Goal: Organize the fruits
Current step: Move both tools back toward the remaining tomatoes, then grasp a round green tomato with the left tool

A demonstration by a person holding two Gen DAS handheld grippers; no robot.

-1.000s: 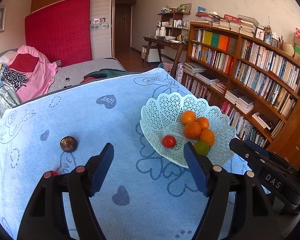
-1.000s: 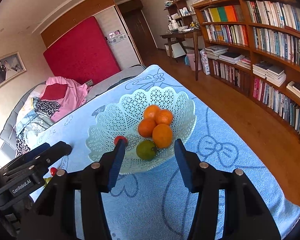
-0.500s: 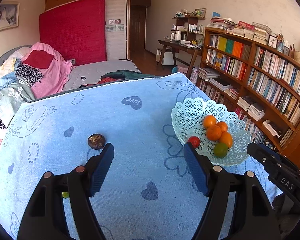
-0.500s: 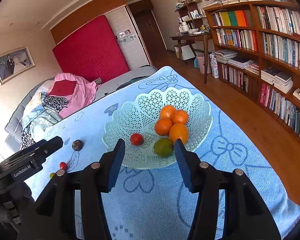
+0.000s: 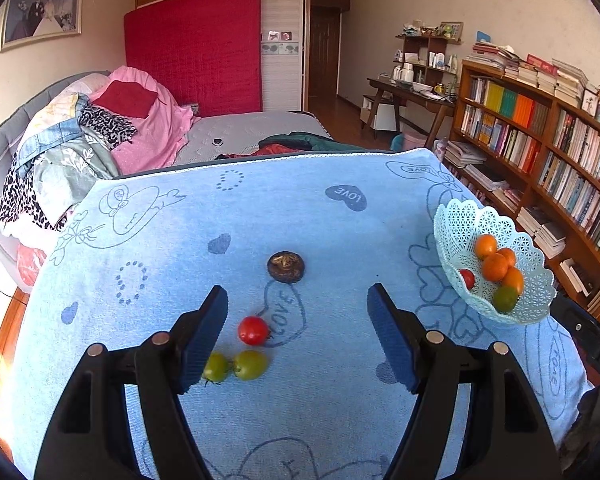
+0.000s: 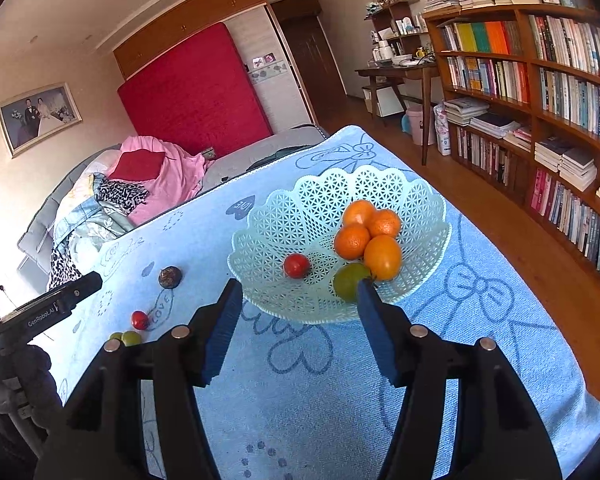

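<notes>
A pale green lattice basket [image 6: 312, 200] [image 5: 456, 216] sits on the blue cloth and holds several oranges [image 6: 352, 240], a green fruit [image 6: 348, 280] and a red tomato [image 6: 296, 266]. Loose on the cloth lie a dark brown fruit [image 5: 286, 267] [image 6: 170, 277], a red tomato [image 5: 253, 330] [image 6: 139, 319] and two green tomatoes [image 5: 251, 364] [image 6: 129, 337]. My left gripper [image 5: 296, 336] is open above the loose fruit, the red tomato between its fingers. My right gripper [image 6: 298, 324] is open and empty just before the basket.
The blue cloth-covered table [image 5: 340, 400] ends close to a bookshelf [image 6: 540, 100] on the right. A bed with piled clothes [image 5: 100, 136] lies beyond the far edge. A desk [image 5: 412, 92] stands at the back.
My left gripper swung left from the basket toward the loose fruit; the tomatoes came into view between its fingers. My right gripper drew back a little from the basket. Both stayed open.
</notes>
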